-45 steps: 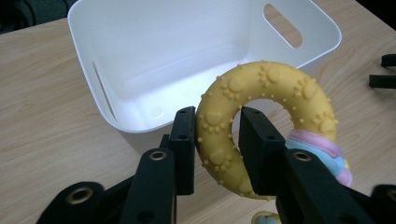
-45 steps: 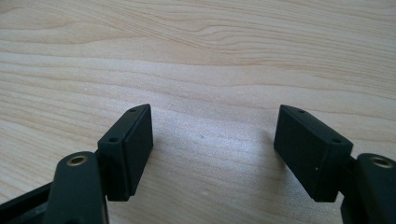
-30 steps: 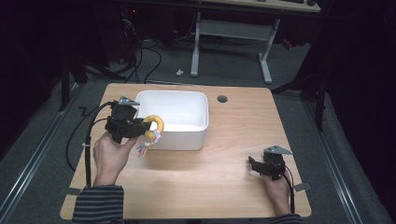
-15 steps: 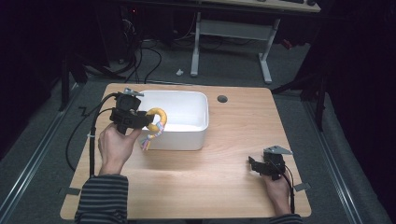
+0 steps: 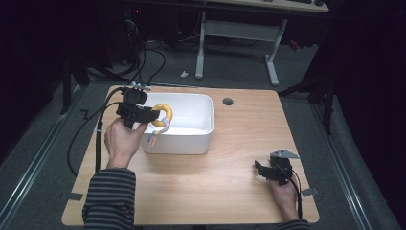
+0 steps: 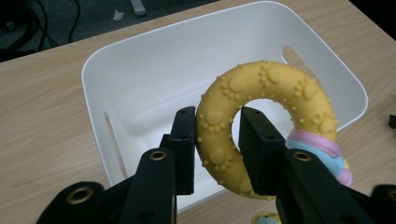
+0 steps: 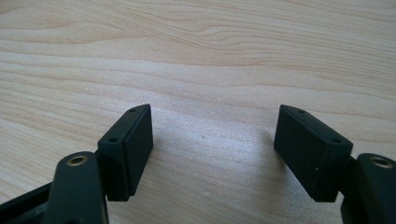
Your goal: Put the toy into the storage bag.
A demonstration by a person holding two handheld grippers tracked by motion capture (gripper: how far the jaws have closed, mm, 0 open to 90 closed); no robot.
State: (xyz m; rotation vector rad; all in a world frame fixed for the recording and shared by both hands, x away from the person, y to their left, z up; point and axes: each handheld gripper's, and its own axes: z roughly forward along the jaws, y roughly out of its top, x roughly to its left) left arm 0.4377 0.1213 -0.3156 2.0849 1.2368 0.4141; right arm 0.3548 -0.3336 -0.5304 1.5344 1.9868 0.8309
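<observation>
Since the earlier frame my left gripper (image 6: 217, 140) carries the yellow ring toy (image 6: 261, 116) from the near rim to over the white bin (image 5: 203, 108), jaws clenched on its band, pastel rope tail (image 5: 157, 132) dangling, my right gripper (image 7: 212, 154) parked wide open on the wooden table (image 5: 239, 143).

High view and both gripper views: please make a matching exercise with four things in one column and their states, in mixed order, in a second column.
Things:
1. yellow ring toy
2. white bin
3. right gripper
4. left gripper

States:
A. open above bare wood
B. stands on the table
C. shut on the ring
D. held above the bin, a pastel rope tied on it

Pairs: 1-D, 2-B, 3-A, 4-C
</observation>
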